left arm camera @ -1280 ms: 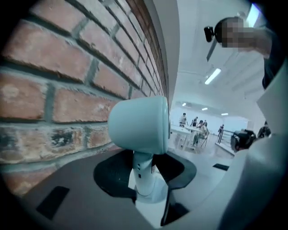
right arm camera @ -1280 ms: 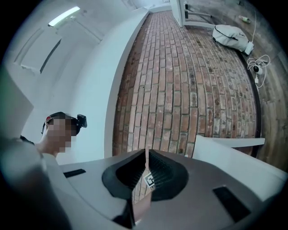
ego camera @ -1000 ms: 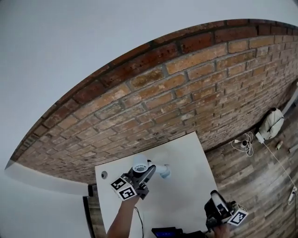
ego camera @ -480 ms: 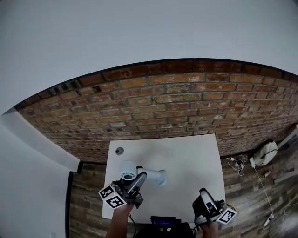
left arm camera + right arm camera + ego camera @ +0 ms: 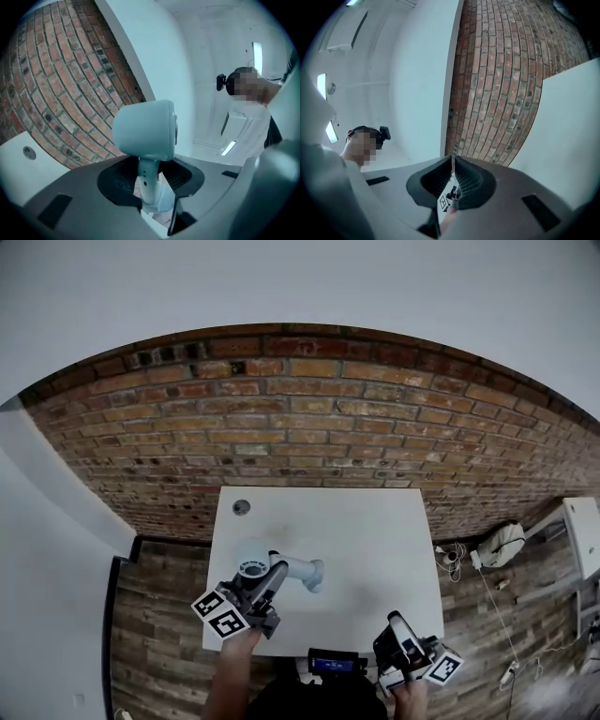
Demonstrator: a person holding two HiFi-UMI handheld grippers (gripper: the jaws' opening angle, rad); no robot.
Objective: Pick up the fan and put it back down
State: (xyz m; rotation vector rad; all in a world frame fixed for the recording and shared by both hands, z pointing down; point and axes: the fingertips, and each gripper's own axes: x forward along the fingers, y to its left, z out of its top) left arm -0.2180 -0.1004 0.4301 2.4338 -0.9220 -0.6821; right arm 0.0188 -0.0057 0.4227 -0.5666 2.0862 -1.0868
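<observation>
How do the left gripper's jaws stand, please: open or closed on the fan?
Closed on the fan: the left gripper view shows the left gripper's dark pads clamping its pale stem between them.

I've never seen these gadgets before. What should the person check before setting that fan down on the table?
1. Grip: the left hand-held gripper has its jaws closed on the stem of the fan: ok.
2. Landing spot: the white table is bare beyond the fan: ok.
3. Clutter: the small round disc sits near the far left corner, apart from the fan: ok.
4. Other hand: the right hand-held gripper is shut, empty and well apart from the fan: ok.
5. Fan's base level for landing: hidden below the jaws: cannot tell.
</observation>
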